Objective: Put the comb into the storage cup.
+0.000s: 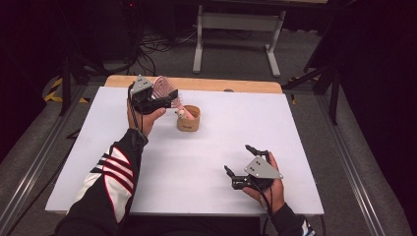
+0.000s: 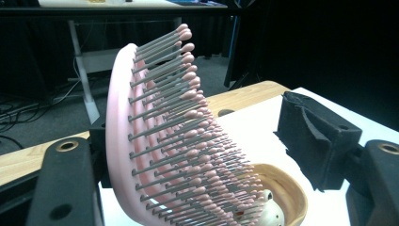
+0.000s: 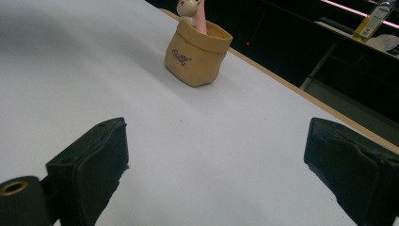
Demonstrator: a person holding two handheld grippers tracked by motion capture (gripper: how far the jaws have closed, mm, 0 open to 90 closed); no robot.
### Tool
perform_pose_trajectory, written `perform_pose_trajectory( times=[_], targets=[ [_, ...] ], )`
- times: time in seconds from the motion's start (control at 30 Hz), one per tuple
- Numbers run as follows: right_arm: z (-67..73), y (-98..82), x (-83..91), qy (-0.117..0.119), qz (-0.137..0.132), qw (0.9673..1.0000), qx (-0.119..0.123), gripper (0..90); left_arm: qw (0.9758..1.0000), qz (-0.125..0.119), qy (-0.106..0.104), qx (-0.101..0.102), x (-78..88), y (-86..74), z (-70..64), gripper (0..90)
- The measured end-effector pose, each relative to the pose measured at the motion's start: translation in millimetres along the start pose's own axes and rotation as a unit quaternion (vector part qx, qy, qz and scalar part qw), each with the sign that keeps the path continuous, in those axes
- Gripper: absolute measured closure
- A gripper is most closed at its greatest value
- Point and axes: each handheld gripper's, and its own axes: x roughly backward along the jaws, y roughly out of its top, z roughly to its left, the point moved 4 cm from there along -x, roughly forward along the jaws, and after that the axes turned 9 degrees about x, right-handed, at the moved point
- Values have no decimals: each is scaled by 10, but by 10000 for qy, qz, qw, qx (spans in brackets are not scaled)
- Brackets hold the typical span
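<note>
Between open left gripper (image 2: 197, 155) jaws: hairbrush (image 2: 164, 136)

both grippers are black, each with a grey three-cornered plate on top and a thin black cable. the left gripper (image 1: 173, 96) has brass-ringed holes; the right gripper (image 1: 239, 159) has thick foam-like pads. dark sleeves with red and white stripes.
</note>
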Motion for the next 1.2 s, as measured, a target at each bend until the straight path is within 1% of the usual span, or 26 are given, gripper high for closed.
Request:
perform_pose_trajectory(
  times=[0.03,0.07,0.1,0.17,0.2,0.33,0.4,0.47,0.53,0.6,0.63,0.67,0.77,0.87,0.9,0.93,1.07,1.2],
  targets=[
    [1,1,-2,17,-11,10000,-23,78,10000,-6,13,10,-2,-1,4,266],
    [2,1,-4,35,-9,10000,-39,79,10000,-15,75,14,-8,-3,14,268],
    [5,0,-10,61,-8,10000,-44,79,9999,-31,156,64,-24,-9,27,268],
    [6,-1,-12,67,-2,10000,-42,79,9998,-58,146,99,-34,-13,25,265],
    [8,-1,-13,69,10,10000,-34,79,9999,-45,149,74,-39,-16,26,264],
    [10,-7,-17,87,23,10000,-28,80,9998,-28,169,112,-56,-30,28,263],
    [10,-13,-23,147,32,9999,-48,83,9996,-55,191,194,-66,-38,24,263],
    [12,-14,-29,165,33,9998,-63,83,9995,-91,230,202,-69,-42,20,263],
    [16,-14,-30,167,38,9998,-49,83,9995,-76,245,166,-63,-39,13,256],
    [18,-16,-30,170,44,9998,-40,83,9992,-111,354,157,-43,-28,17,257],
    [18,-16,-30,170,44,9998,-40,83,9992,-111,354,157,-43,-28,17,256],
    [17,-17,-31,164,50,9998,-34,83,9988,-166,433,158,-28,-17,25,256],
    [14,-20,-34,166,61,9998,-33,83,9984,-239,500,146,16,10,47,253],
    [19,-19,-37,175,66,9998,-33,83,9972,-235,705,127,38,20,78,250],
    [27,-18,-42,186,81,9998,-18,83,9975,-257,630,194,58,24,88,253],
    [27,-18,-42,186,81,9998,-18,83,9975,-257,630,194,58,24,88,253],
    [40,-19,-49,213,104,9997,7,83,9979,-217,601,101,75,36,90,247],
    [40,-22,-52,221,114,9997,11,83,9983,-200,553,56,104,43,96,243]
  ],
)
